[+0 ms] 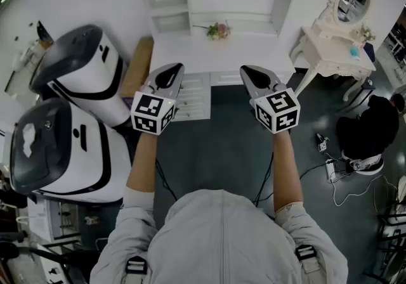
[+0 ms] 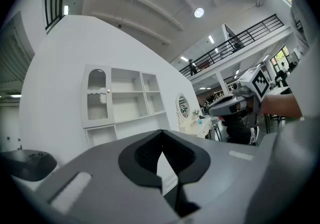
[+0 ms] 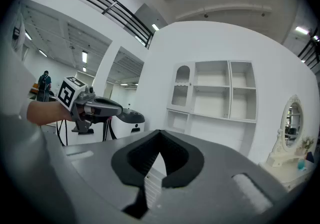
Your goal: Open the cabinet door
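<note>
Left hand-held gripper (image 1: 166, 78) and right hand-held gripper (image 1: 257, 78) clenched empty, well apart from arched cabinet door (image 2: 97, 95): judged light, rigid, fragile-paned; grasp its knob (image 2: 108, 90).

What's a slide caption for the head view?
Left gripper and right gripper, both shut and empty, held level side by side facing the white cabinet.

The room was bright and evenly lit. Round ceiling lights (image 2: 199, 12) glared near the top of the left gripper view. Both gripper views bowed strongly and fell to black at their corners. The head view was sharp, with only faint shadows on the dark floor (image 1: 222, 149).
</note>
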`<state>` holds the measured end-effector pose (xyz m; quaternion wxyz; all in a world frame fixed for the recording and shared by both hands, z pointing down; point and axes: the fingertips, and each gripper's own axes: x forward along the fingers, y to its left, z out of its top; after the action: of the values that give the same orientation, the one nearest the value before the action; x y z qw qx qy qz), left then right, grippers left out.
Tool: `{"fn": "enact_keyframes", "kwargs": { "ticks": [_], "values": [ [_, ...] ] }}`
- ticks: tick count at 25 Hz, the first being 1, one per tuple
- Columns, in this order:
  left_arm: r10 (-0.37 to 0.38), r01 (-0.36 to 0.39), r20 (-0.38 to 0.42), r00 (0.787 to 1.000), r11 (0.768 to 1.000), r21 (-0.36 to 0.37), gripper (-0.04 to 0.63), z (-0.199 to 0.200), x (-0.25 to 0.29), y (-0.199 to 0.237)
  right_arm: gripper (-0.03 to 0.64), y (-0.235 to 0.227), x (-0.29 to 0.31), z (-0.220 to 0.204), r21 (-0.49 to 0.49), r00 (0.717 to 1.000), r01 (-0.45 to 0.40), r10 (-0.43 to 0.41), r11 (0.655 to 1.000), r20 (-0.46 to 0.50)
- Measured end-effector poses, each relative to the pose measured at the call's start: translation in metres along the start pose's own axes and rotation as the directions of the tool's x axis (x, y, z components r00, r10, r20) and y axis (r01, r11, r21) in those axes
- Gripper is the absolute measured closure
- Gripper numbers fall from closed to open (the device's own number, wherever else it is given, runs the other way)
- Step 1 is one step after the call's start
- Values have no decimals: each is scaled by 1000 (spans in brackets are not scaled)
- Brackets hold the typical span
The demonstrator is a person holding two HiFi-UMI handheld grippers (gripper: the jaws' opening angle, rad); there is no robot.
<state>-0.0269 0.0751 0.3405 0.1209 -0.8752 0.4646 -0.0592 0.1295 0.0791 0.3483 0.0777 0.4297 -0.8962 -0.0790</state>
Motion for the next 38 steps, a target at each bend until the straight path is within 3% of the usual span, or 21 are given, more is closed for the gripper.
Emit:
{"fn": "enact_keyframes", "kwargs": {
  "ticks": [4,9,23,30,38],
  "values": [
    [1,-1,-7,1000,1000,8,577,2,0,-8,617,-2,-2,-2,-27,1000,-16,16,1000,-10],
    [19,-18,-22,1000,1000,5,577,-3,0,-13,615,-9,-5,0,23,999,-23,23,999,35],
    [62,-64,-56,996,997,-31,577,-30,30,-11,615,-38,6,-32,37,999,-51,51,998,-7],
    [52,-53,-38,998,998,-24,577,-48,81,42,615,-69,70,-38,47,999,-28,28,999,-15],
    [41,-41,-11,999,999,-15,577,-55,154,144,615,-117,179,-20,62,1000,17,-17,998,9]
  ]
}}
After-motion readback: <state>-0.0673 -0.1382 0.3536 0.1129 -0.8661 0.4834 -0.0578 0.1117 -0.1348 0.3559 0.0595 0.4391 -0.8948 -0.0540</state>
